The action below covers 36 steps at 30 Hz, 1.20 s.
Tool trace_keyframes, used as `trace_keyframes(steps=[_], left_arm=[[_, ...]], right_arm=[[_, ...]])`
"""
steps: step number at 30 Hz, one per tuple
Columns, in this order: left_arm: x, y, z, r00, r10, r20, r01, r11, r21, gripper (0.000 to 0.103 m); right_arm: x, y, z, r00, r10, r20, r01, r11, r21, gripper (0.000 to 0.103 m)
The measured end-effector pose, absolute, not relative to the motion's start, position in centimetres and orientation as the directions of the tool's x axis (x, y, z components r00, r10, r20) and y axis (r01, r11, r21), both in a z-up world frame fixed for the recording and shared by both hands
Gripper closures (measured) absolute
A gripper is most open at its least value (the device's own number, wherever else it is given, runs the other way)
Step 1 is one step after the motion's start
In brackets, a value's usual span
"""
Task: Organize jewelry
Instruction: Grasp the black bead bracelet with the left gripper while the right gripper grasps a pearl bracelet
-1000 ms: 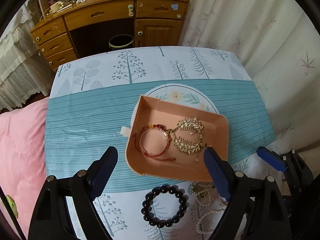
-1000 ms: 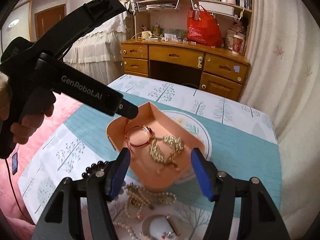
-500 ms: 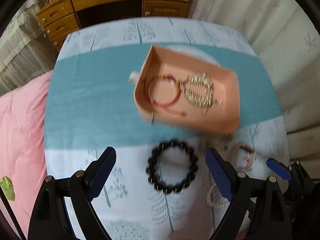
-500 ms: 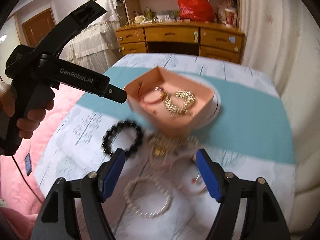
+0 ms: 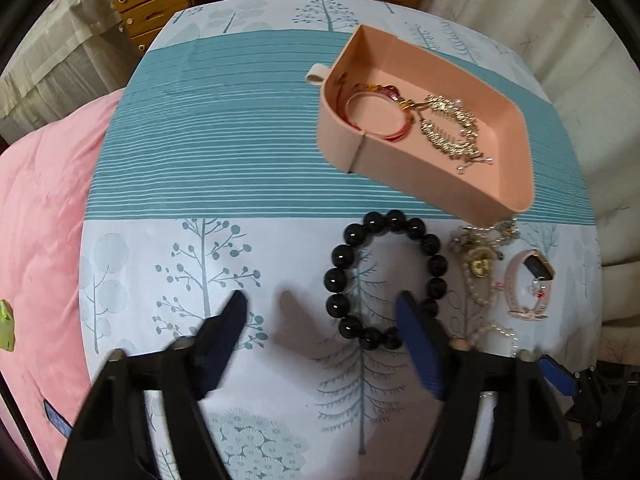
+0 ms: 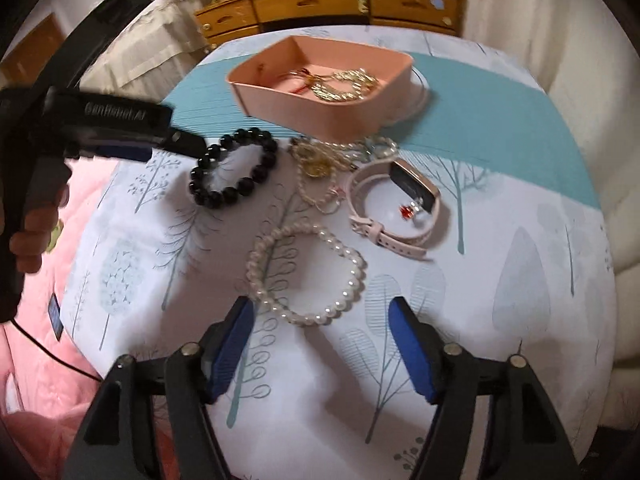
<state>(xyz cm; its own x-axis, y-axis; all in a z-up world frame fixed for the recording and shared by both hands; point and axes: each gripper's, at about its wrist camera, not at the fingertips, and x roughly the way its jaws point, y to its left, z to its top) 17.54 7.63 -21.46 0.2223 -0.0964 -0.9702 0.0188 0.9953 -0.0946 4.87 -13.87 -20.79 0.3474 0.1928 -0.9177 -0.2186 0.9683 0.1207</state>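
1. Our left gripper (image 5: 320, 316) points down at the bench (image 5: 208, 152). Its jaws, just closing, stand partly open and grip nothing; one finger sits over the black bracelet (image 5: 386, 280).
2. Our right gripper (image 6: 322, 322) has jaws likewise just closing, partly open and empty, just short of the pearl bracelet (image 6: 306, 276).
3. The tray (image 6: 332, 116) holds a red bracelet (image 5: 376, 114) and a gold chain (image 5: 452, 128).
4. A pink watch (image 6: 394, 208) and a pearl necklace (image 6: 320, 172) lie on the bench beside the tray.

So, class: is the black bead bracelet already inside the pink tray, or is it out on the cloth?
Out. The black bead bracelet lies flat on the tablecloth just in front of the pink tray, which holds other jewelry.
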Motion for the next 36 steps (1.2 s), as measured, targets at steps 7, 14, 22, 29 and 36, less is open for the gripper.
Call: trace_keyframes(steps=[7, 14, 22, 29, 36], left_arm=[[17.4, 7.1, -22.7, 0.239, -0.069, -0.969, 0.057, 0.997, -0.057, 0.063], [18.1, 6.1, -23.4, 0.241, -0.048, -0.969, 0.084, 0.996, -0.029, 0.066], [19.0, 6.3, -23.1, 0.273, -0.068, -0.96, 0.103, 0.994, -0.041, 0.09], [18.8, 6.6, -22.9, 0.297, -0.094, -0.95, 0.11, 0.992, -0.064, 0.09], [17.6, 7.2, -20.4, 0.359, -0.145, -0.922, 0.114, 0.987, -0.111, 0.09]], right_arm=[[5.6, -14.8, -22.1, 0.317, 0.178, -0.932, -0.135, 0.981, 0.141, 0.073], [5.8, -13.8, -22.3, 0.318, 0.159, -0.935, -0.161, 0.981, 0.113, 0.091], [6.1, -14.1, -22.3, 0.306, 0.179, -0.935, -0.144, 0.98, 0.14, 0.097], [6.4, -13.9, -21.0, 0.327, 0.247, -0.912, -0.159, 0.966, 0.204, 0.096], [7.3, -12.4, -18.7, 0.374, 0.318, -0.871, -0.217, 0.943, 0.251, 0.096]])
